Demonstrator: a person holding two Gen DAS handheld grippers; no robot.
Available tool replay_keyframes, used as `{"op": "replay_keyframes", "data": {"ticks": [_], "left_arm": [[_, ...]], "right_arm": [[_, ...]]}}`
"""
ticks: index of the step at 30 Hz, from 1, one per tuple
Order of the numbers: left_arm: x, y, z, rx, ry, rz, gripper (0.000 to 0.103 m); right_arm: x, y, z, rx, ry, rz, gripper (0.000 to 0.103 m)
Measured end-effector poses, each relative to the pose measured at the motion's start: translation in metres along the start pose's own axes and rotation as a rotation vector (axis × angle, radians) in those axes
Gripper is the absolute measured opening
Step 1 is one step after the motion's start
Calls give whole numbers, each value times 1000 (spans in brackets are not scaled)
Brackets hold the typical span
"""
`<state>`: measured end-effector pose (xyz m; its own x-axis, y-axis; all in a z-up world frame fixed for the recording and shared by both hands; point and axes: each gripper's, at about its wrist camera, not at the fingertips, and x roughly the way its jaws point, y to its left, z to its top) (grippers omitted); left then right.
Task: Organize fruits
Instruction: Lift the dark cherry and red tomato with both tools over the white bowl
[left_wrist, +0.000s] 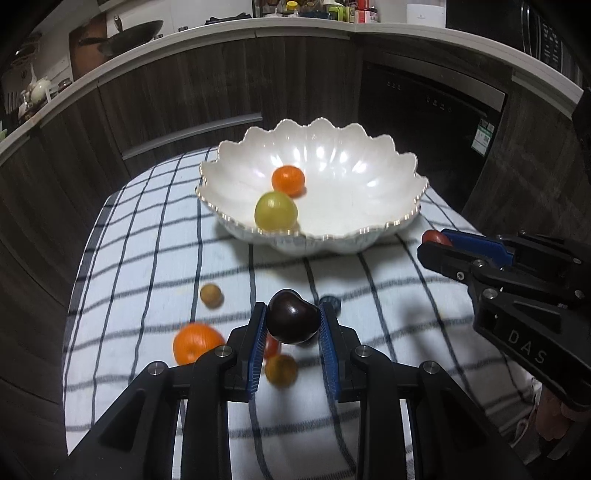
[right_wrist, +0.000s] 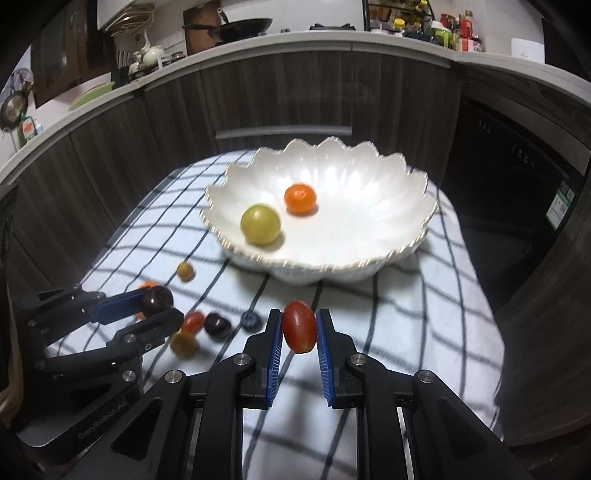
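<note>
Checked cloth, white crossed with dark lines, covers the table (right_wrist: 406, 332), and the loose fruit lies toward its left side: a small brownish round fruit (left_wrist: 211, 295), an orange (left_wrist: 197, 342), a yellowish fruit (left_wrist: 281, 370) and a small red tomato (right_wrist: 192, 321) just beside it, a dark plum (right_wrist: 217, 324) and a blueberry (right_wrist: 250, 319), all near one another in front of the bowl.

Left of centre, the left gripper (left_wrist: 293, 320) is clamped on a dark, glossy plum-like fruit (left_wrist: 293, 321), which hangs clear of the cloth between the blue pads. To its right, the right gripper (right_wrist: 299, 332) pinches a red oblong grape tomato (right_wrist: 299, 331) end-up, the jaws drawn close around it.

Beyond both sits the scalloped white bowl (left_wrist: 388, 229), holding a mandarin (left_wrist: 288, 180) and a green round fruit (left_wrist: 275, 214) in its left half; the right half is bare.

I'd say both pieces are on their way to the bowl. Done well, each should clear the scalloped rim, come low over the bare right side and be let go gently, one at a time, so that nothing rolls or knocks. The squeeze should stay light; the tomato would bruise easily.
</note>
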<state>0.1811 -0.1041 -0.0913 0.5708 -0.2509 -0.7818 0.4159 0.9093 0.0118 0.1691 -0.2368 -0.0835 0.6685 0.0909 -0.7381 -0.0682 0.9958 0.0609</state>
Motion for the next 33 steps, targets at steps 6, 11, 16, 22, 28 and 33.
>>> {"op": "replay_keyframes", "data": {"ticks": [6, 11, 16, 22, 28, 33], "left_arm": [[4, 0, 20, -6, -18, 6, 28], [8, 0, 34, -10, -28, 12, 28], [14, 0, 47, -10, -32, 14, 28], [23, -2, 62, -8, -39, 19, 28], [34, 0, 76, -13, -34, 18, 28], [45, -1, 79, -13, -18, 12, 28]], "right_arm": [[-1, -11, 23, 1, -43, -16, 20], [-2, -18, 37, -5, -71, -33, 20], [1, -25, 49, -1, -86, -41, 20], [8, -36, 63, 16, -97, -44, 20], [18, -49, 78, 40, -95, -53, 20], [27, -54, 86, 43, -92, -60, 20]]}}
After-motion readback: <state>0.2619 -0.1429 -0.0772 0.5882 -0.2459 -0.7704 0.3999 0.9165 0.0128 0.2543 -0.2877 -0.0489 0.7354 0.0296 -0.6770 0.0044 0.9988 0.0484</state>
